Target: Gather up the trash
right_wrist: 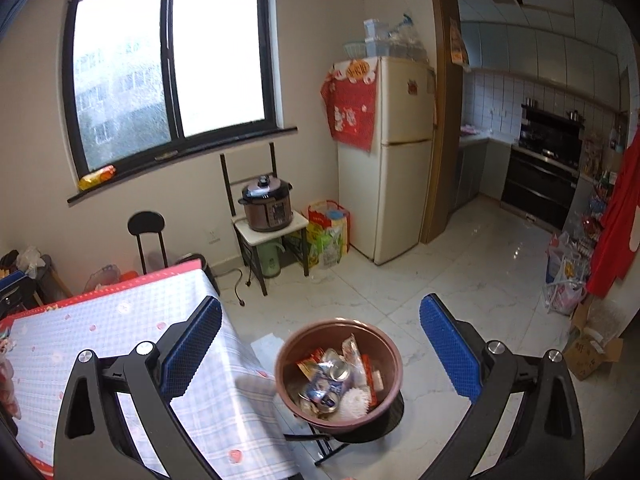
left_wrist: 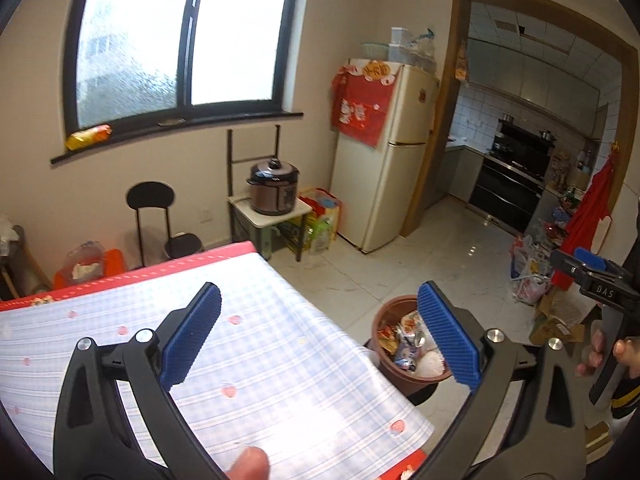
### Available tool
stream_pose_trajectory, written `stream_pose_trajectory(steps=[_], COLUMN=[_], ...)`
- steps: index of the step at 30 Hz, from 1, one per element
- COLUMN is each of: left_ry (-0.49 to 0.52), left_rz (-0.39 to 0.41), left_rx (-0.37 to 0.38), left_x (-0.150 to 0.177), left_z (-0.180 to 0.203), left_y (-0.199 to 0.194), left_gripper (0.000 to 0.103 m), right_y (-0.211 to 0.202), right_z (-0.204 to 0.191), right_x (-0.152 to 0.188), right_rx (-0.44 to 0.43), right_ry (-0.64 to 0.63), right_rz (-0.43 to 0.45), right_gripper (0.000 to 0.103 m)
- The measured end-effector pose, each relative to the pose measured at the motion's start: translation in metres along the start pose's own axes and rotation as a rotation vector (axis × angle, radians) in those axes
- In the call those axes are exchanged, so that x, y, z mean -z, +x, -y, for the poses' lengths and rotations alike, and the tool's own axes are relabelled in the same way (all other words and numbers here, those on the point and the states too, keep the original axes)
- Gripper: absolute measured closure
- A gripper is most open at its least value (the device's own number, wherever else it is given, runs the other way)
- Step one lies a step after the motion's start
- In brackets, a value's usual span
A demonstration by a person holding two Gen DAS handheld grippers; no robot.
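A brown bin (left_wrist: pixel 384 320) stands on a black stool beside the table's corner. It holds trash (left_wrist: pixel 408 346): snack wrappers, crushed cans and a white foam net. My left gripper (left_wrist: pixel 320 332) is open and empty above the checked tablecloth (left_wrist: pixel 248 360), the bin near its right finger. In the right wrist view the bin (right_wrist: pixel 296 344) and its trash (right_wrist: pixel 340 380) lie between the fingers of my right gripper (right_wrist: pixel 320 344), which hovers above it, open and empty. The right gripper also shows at the left wrist view's right edge (left_wrist: pixel 588 270).
A black stool (right_wrist: pixel 146 236), a pressure cooker (right_wrist: pixel 266 204) on a small stand, a fridge (right_wrist: pixel 400 160) and bags (right_wrist: pixel 328 232) line the far wall. Bags and cardboard boxes (right_wrist: pixel 588 350) sit on the floor at right. A yellow packet (right_wrist: pixel 96 176) lies on the windowsill.
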State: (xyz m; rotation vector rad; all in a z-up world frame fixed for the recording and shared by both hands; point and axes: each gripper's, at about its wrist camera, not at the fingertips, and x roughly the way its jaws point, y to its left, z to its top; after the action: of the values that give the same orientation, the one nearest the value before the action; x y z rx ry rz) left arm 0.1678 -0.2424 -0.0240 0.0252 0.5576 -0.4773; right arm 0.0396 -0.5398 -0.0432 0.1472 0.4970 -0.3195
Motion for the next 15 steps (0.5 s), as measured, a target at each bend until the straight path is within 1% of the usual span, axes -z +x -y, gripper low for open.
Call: stream_pose_trajectory(steps=[4,9,15], left_ry=[0.024,0.035,0.036], left_rz=[0.046,0.084,0.096], left_rx=[-0.044,-0.054,-0.047], left_x=[-0.001,-0.001,-0.001], left_z=[-0.012,-0.024,-0.032], left_y=[-0.029,-0.054,-0.063], left_gripper=[0.006,0.006,0.006], right_y=[-0.015,-0.029,-0.042], right_z=[-0.019,-0.041,-0.055], right_x=[-0.002,-0.004,-0.002], right_rx=[-0.002,0.004,0.018], right_ry=[-0.001,-0.008,-0.008], right_rz=[0.029,0.052,0.066], right_gripper=[0.005,0.005,0.005])
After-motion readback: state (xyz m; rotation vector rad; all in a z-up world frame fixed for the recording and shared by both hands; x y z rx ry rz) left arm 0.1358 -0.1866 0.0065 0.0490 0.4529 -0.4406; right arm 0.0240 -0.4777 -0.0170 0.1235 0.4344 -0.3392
